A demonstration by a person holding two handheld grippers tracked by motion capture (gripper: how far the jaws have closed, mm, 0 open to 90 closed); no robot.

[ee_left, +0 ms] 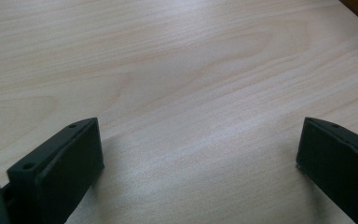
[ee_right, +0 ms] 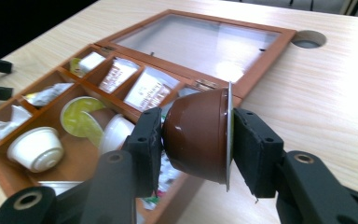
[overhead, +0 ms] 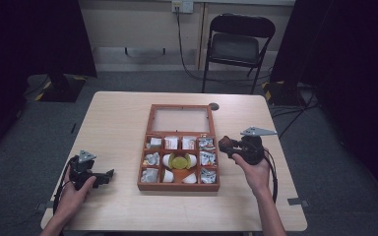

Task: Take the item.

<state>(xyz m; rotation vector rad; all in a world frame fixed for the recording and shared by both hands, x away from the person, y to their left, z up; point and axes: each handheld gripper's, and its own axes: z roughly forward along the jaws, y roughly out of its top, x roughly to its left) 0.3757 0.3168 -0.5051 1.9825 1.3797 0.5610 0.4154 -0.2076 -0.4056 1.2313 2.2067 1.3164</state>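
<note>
A wooden compartment box [overhead: 178, 187] lies in the middle of the table, its glass lid [overhead: 180, 119] folded flat behind it. It holds white capsules [overhead: 169, 175], a yellow-green capsule [overhead: 179, 161], paper sachets [overhead: 171, 143] and foil packets [overhead: 207, 158]. My right gripper [overhead: 224, 144] hovers by the box's right edge, shut on a brown capsule [ee_right: 191, 130] that is held sideways between the jaws [ee_right: 198, 140], above the box's near corner [ee_right: 74, 79]. At the table's front left my left gripper [overhead: 101, 176] stands open, with bare wood between its jaws [ee_left: 205, 154].
The pale wooden table [overhead: 118, 123] has a round cable hole [overhead: 213, 106] behind the lid. A black folding chair [overhead: 236, 44] stands beyond the far edge. Dark curtains hang at both sides.
</note>
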